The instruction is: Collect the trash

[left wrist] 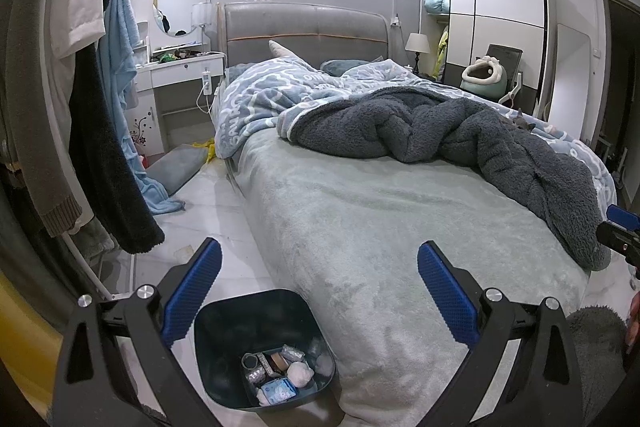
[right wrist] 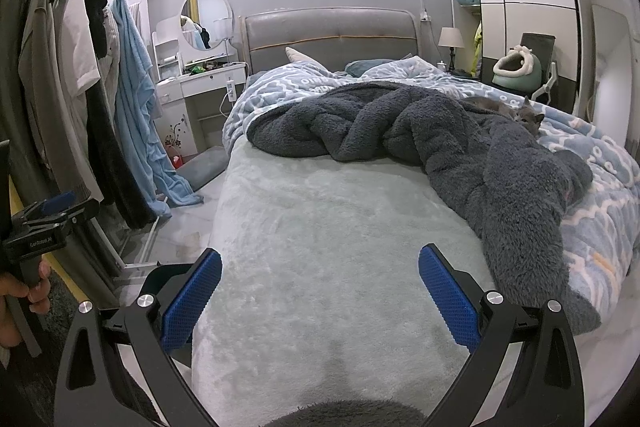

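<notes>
A dark teal trash bin (left wrist: pixel 224 323) stands on the floor at the bed's near left corner. It holds several pieces of trash (left wrist: pixel 280 371): crumpled tissues, foil wrappers and a blue packet. My left gripper (left wrist: pixel 320 255) is open and empty, above the bin and the bed's corner. My right gripper (right wrist: pixel 320 259) is open and empty over the foot of the bed (right wrist: pixel 320 227). In the right wrist view the bin is hidden; only the left gripper's body (right wrist: pixel 44 223) shows at the left edge. The right gripper's tip (left wrist: pixel 620 227) shows at the left wrist view's right edge.
A dark grey fleece blanket (right wrist: pixel 460 147) and blue patterned quilt (right wrist: pixel 600 163) lie across the bed. A grey cat (right wrist: pixel 520 111) lies on them. A clothes rack (right wrist: pixel 80 67) stands left. A vanity (right wrist: pixel 204 79), wardrobe (right wrist: pixel 528 7) and a floor cushion (left wrist: pixel 180 163) are beyond.
</notes>
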The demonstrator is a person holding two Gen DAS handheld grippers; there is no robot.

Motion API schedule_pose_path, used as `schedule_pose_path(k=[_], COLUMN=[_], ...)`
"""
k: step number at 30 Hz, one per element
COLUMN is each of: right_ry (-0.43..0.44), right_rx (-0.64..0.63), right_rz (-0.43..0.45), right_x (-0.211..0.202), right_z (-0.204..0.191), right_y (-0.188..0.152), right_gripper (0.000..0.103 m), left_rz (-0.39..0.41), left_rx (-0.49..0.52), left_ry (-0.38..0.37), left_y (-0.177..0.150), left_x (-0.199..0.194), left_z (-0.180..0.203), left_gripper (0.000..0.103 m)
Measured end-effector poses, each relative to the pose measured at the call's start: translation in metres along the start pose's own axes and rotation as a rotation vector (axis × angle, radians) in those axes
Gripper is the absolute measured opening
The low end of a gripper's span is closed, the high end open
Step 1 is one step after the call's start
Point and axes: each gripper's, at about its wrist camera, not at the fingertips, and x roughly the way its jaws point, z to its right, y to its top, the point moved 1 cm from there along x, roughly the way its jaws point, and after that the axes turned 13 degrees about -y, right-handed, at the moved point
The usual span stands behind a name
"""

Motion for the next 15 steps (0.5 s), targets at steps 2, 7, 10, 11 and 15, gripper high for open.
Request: schedule_pose_path(k=[2, 7, 10, 11, 15], right_ry=[0.001, 0.000, 0.000, 0.000, 0.001], right_rx=[0.001, -0.002, -0.002, -0.003, -0.002], right_rz=[0.001, 0.001, 0.000, 0.000, 0.000], right_x=[0.0000, 0.0002, 0.0003, 0.0002, 0.0001], right_z=[-0.0002, -0.0006, -0.0010, -0.0009, -0.0009], right_y=[0.0003, 0.0007, 0.0011, 0.0010, 0.0011], right_gripper=[0.100, 0.100, 0.100, 0.100, 0.100], left_rz=[-0.001, -0.001, -0.002, -0.003, -0.006], left_rx=[0.000, 0.000, -0.001, -0.001, -0.003], left_ry=[0.000, 0.000, 0.002, 0.001, 0.004], left_y=[-0.0001, -0.0009, -0.0025, -0.0021, -0.0042], left_x=[-0.0001, -0.0001, 0.0000, 0.0001, 0.0004], left_z=[-0.0002, -0.0005, -0.0012, -0.0012, -0.0019], left_gripper=[0.100, 0.100, 0.100, 0.100, 0.100])
